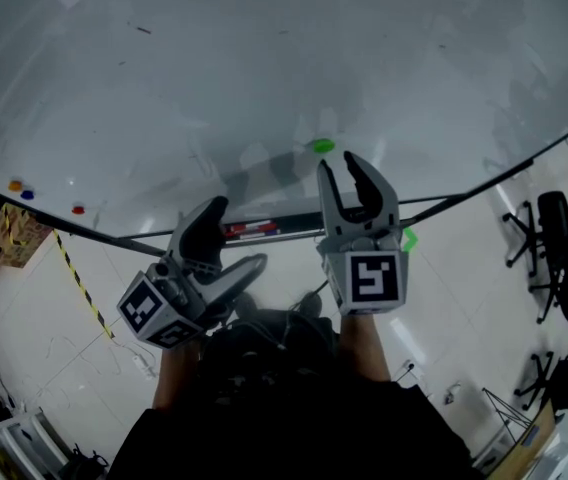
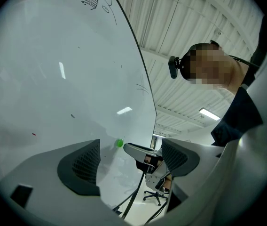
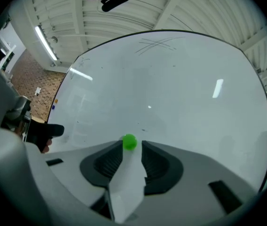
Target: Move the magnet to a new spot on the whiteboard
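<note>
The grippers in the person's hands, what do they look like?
The left gripper and right gripper are light grey plastic. Each has two curved fingers lined with dark ribbed pads and a cube with black-and-white square markers. The person wears a dark top.

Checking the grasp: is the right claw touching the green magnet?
Cannot tell. In the right gripper view the green magnet sits at the right claw's open tips, with no clear contact or gap.
</note>
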Demonstrator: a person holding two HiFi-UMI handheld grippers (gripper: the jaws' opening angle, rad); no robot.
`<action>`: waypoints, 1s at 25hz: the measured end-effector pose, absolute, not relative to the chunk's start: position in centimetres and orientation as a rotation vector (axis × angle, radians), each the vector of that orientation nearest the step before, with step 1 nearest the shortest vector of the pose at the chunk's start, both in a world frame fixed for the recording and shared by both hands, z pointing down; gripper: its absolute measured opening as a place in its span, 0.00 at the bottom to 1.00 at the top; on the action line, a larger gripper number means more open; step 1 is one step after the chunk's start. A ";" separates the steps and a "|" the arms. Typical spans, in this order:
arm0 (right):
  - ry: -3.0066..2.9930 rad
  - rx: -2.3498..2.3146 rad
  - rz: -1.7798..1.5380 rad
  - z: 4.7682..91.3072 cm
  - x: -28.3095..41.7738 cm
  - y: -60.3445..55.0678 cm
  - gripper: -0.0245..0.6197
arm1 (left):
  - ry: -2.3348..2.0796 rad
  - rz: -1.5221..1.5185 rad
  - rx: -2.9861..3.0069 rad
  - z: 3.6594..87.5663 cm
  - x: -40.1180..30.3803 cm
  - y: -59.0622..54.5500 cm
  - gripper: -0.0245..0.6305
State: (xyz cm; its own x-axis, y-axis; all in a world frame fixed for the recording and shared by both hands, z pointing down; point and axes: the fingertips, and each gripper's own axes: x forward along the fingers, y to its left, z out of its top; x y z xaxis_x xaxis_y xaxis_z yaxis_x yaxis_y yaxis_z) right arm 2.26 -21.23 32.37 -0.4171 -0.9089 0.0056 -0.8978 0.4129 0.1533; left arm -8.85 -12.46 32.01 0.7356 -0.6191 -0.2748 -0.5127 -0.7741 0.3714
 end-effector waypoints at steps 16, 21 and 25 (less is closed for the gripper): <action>-2.665 1.487 -0.155 33.0 5.2 -20.1 0.27 | -0.950 -0.541 2.636 32.7 -4.2 -12.0 0.66; -2.724 1.410 -0.158 32.9 6.0 -19.5 0.27 | -1.011 -0.525 2.614 32.8 -2.8 -11.5 0.66; -2.770 1.338 -0.132 33.3 7.3 -18.9 0.27 | -1.072 -0.516 2.585 33.2 -0.9 -10.9 0.66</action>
State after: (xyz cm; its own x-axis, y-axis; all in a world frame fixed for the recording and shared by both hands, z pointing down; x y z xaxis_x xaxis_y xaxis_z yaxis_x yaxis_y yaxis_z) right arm 7.27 -18.87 33.27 -0.6210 -0.7836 0.0190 -0.7782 0.6193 0.1043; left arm -0.91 -10.90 33.17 0.6579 -0.7225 -0.2125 -0.6167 -0.6788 0.3986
